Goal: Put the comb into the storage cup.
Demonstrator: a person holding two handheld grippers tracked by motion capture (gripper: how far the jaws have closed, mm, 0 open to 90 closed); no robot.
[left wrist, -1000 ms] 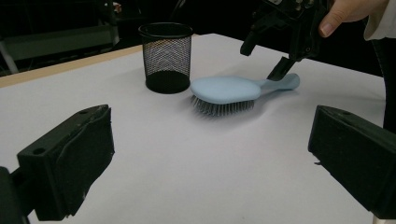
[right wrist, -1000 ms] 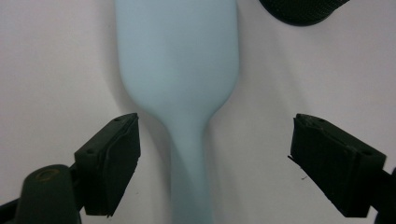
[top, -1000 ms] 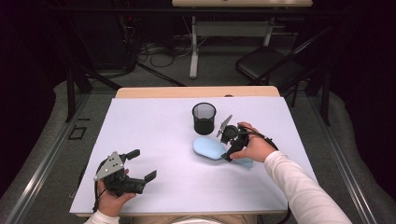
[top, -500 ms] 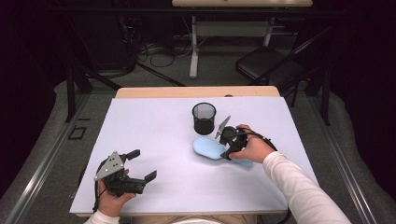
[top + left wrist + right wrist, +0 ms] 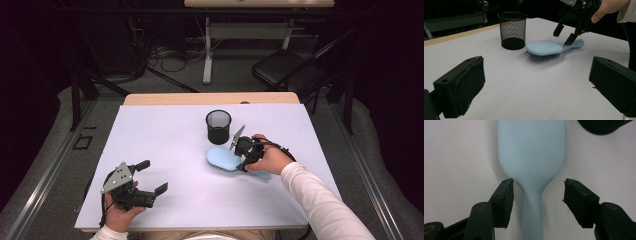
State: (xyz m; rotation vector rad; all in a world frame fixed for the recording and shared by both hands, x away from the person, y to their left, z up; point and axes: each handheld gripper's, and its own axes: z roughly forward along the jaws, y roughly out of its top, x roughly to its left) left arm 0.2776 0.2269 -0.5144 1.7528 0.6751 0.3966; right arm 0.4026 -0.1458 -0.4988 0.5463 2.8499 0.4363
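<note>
Lying bristles-down on the pale lilac table cover (image 5: 165,145), the light blue plastic hairbrush (image 5: 224,158) rests right of the table's middle, its oval head toward the table's centre and its slim handle running away to the right. The right gripper (image 5: 537,191) hangs over the neck where head narrows into handle; its jaws have just been closing and now stand on either side of the neck, the left pad just beside the handle and the right pad clearly apart from it, so the pads are not pressing on the brush. In the left gripper view that gripper (image 5: 565,33) tilts down from the person's hand, one fingertip resting at the brush's neck and the other raised above the head. Just behind the brush's head stands a black wire-mesh cup (image 5: 218,126), upright and near the brush but not touching it. Well apart, at the near left corner of the cover, the left gripper (image 5: 151,176) sits in the person's other hand with its jaws spread wide and nothing between them.
</note>
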